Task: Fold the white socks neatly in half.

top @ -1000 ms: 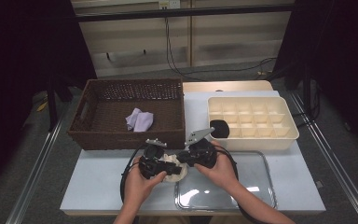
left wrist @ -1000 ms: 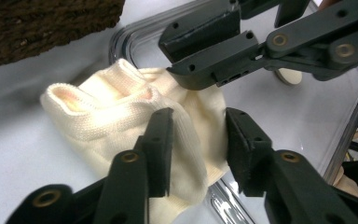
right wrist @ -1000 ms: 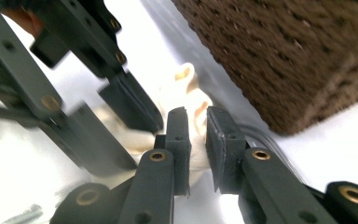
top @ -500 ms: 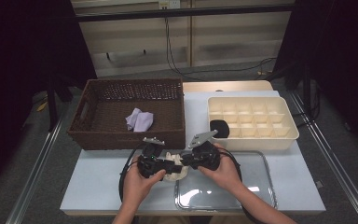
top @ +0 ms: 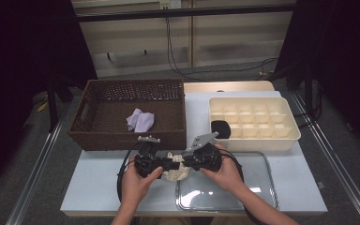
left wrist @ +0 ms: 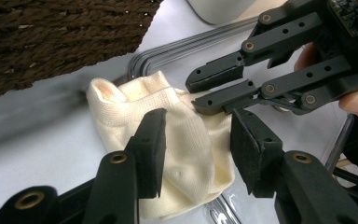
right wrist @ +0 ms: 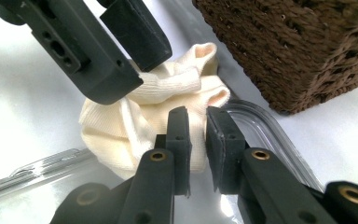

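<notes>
Cream sock [left wrist: 186,154], bunched, lies on the desk [top: 98,187] at the near-left corner of the clear tray [top: 262,197], just in front of the wicker basket [top: 93,136], both grippers working on it. Right gripper [right wrist: 196,140]: jaws nearly pressed together, tips on the sock's edge in the left gripper view, looks like a pinch on a fold of the cloth (contact partly hidden in its own view, so judged, not certain). Left gripper [left wrist: 196,144]: jaws spread on either side of the sock's body, pads not pressing; they have just been opening and then closing a little, sock between them throughout. Compared with the earlier high views, both hands sit in nearly the same spot and the sock has not travelled; the only real change is the left jaws re-setting. Reading: left is re-gripping for a better hold while right anchors the fold, so the job (probably folding or rolling the sock for sorting) is mid-step. A lilac cloth [top: 139,120] sits in the basket; the cream divided box [top: 253,123] holds a dark item [top: 221,127] in its near-left cell. Next: left closes on the body without dragging it from the right pinch.
</notes>
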`<state>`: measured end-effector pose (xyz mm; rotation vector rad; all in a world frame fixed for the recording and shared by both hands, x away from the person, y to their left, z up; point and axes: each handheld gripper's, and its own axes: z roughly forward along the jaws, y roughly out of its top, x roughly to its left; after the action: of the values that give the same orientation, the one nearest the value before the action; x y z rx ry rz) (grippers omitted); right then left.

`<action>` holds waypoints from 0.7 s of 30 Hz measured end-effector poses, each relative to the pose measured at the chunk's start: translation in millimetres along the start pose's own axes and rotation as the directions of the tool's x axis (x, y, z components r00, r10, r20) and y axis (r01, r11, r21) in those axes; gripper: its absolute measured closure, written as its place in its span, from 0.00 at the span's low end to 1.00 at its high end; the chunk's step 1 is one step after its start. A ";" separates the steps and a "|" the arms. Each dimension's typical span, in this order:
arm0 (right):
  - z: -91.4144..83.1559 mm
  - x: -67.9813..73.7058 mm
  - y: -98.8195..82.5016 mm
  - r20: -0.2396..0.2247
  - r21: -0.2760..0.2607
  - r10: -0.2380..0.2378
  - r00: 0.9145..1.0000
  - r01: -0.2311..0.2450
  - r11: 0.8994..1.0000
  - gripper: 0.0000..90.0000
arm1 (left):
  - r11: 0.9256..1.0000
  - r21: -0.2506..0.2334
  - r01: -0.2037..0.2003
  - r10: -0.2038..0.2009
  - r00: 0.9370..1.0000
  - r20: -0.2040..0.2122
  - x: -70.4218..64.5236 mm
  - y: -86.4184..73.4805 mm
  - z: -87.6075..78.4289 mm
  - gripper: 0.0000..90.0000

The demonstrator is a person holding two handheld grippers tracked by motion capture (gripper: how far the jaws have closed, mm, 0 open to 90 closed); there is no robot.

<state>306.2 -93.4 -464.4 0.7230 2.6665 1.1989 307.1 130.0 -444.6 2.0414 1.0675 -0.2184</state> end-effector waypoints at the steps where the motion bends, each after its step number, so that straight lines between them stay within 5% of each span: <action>1: 0.1 -0.1 0.1 0.001 0.000 -0.002 1.000 0.002 1.000 0.89 | 1.000 0.010 -0.002 0.002 1.000 0.003 0.2 -0.3 0.8 0.63; 7: -0.5 1.2 0.9 0.004 0.004 0.013 1.000 -0.013 1.000 0.88 | 0.998 0.048 -0.030 0.031 0.999 -0.011 -4.3 -1.3 8.6 0.75; 14: -0.2 1.2 0.5 0.004 0.004 0.012 1.000 -0.012 1.000 0.88 | 1.000 0.003 0.004 -0.004 1.000 0.008 -5.3 1.7 0.5 0.66; 21: 0.7 1.1 0.7 0.002 0.002 0.012 1.000 -0.012 1.000 0.88 | 1.000 0.027 -0.015 0.017 0.999 -0.052 -2.1 1.3 -3.0 0.69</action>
<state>305.7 -92.0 -464.2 0.7418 2.6659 1.1978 306.1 130.4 -440.9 2.0885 1.0848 -0.1725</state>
